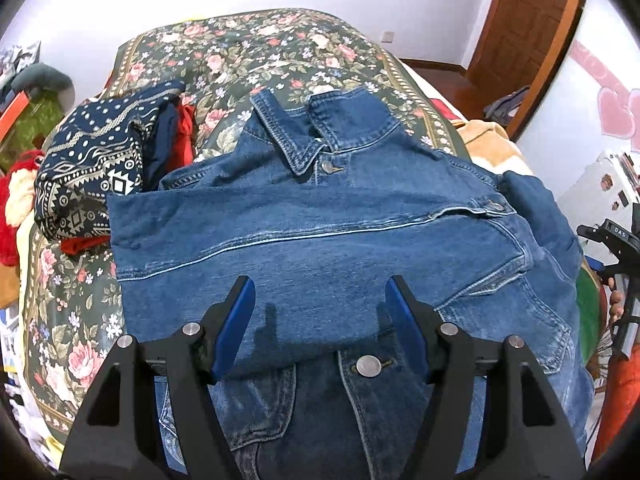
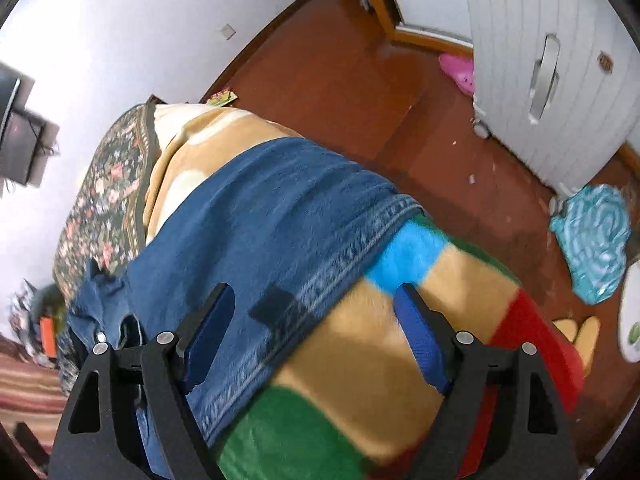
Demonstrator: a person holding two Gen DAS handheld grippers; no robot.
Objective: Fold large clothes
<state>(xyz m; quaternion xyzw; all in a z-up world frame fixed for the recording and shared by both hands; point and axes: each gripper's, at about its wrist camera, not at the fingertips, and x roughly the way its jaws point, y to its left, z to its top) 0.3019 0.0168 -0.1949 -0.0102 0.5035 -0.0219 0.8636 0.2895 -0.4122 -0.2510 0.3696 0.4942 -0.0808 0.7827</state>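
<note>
Patterned pile [image 1: 86, 168]: navy printed cloth over red pieces lies just left of the jacket; a wide sweep could drag it into the fold.
Denim jacket [image 1: 320, 240]: lies front up on the floral bedspread [image 1: 240, 52], collar away from the camera, one sleeve folded across the chest; that sleeve looks likely to slide off if the body is lifted carelessly.
Left gripper [image 1: 320, 312]: jaws spread wide and empty, poised over the folded sleeve near the hem; closing here may catch only the top layer and undo the fold.
Right gripper [image 2: 316, 332]: also wide apart, holding nothing, above the jacket's hem edge [image 2: 320, 280] where it meets the striped blanket [image 2: 380, 340]; a pinch could take blanket with the denim.
Right-view blur: exact contact cannot be told.
</note>
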